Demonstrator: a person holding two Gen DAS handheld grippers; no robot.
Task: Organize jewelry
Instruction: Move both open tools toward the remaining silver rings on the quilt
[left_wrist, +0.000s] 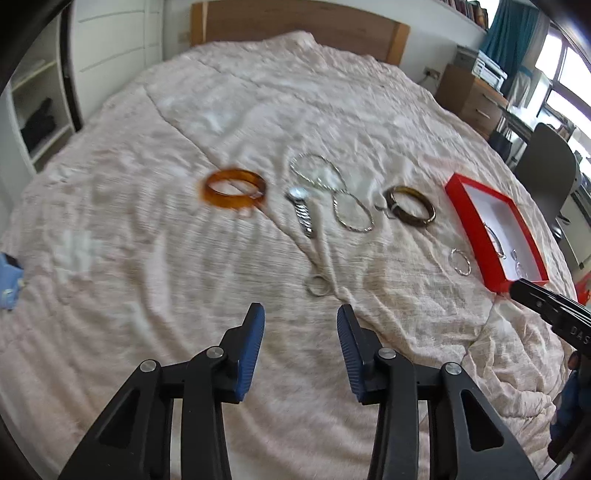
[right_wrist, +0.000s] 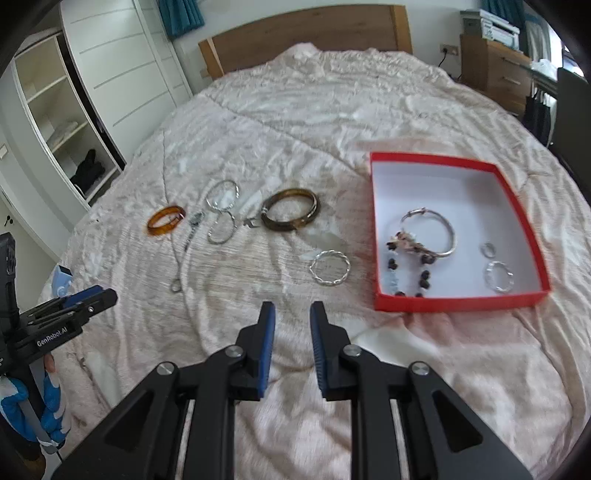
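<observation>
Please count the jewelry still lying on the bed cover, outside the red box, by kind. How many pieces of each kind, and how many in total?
Thick bangles: 2, one orange and one dark brown
Thin silver bangles: 3, at and
Watches: 1
Chains with a ring at the end: 1
Total: 7

A small metal bit beside the brown bangle is too blurred to name.

Bangles (right_wrist: 290, 215) and a watch (left_wrist: 303, 212), somewhat blurred, lie beside the open red box (right_wrist: 436, 159).

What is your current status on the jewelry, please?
Left gripper and right gripper open, empty. Red box partly filled; twisted silver bangle nearest outside it. Nothing in the way.
</observation>
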